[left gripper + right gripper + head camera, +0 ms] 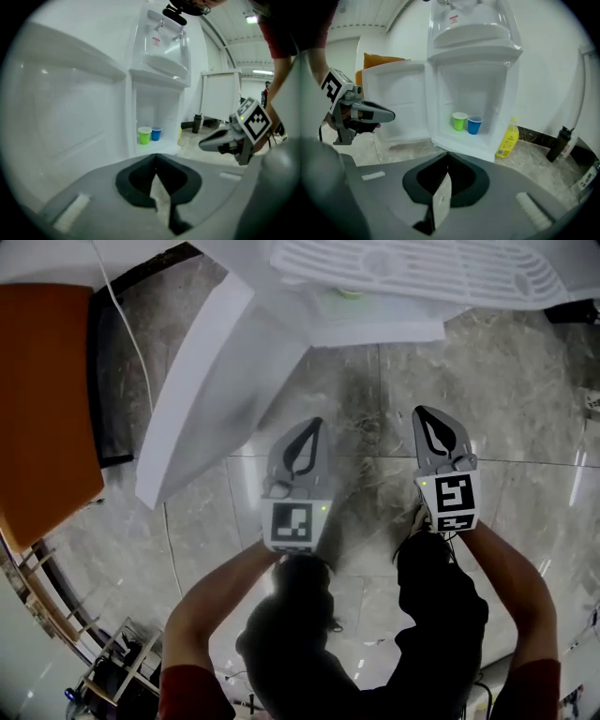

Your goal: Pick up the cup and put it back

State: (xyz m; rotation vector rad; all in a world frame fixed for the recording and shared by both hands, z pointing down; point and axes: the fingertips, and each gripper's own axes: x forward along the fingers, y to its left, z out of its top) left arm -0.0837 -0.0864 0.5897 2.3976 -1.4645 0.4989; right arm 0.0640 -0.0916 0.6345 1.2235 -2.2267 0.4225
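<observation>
- Left gripper [315, 426] and right gripper [424, 414]: both pressed together, pinching nothing, held side by side above the stone floor, short of the water dispenser's open compartment [487, 89].
- Green cup [459, 121] and blue cup [474, 124]: upright, side by side toward the back of the compartment's floor, green on the left; unclear which one is meant.
- Almost straight ahead of the right gripper; for the left, just past the open door [70, 117].
- Probably right hand better placed; jaws to be spread first.

Bright even light, fisheye edges, slight blur
</observation>
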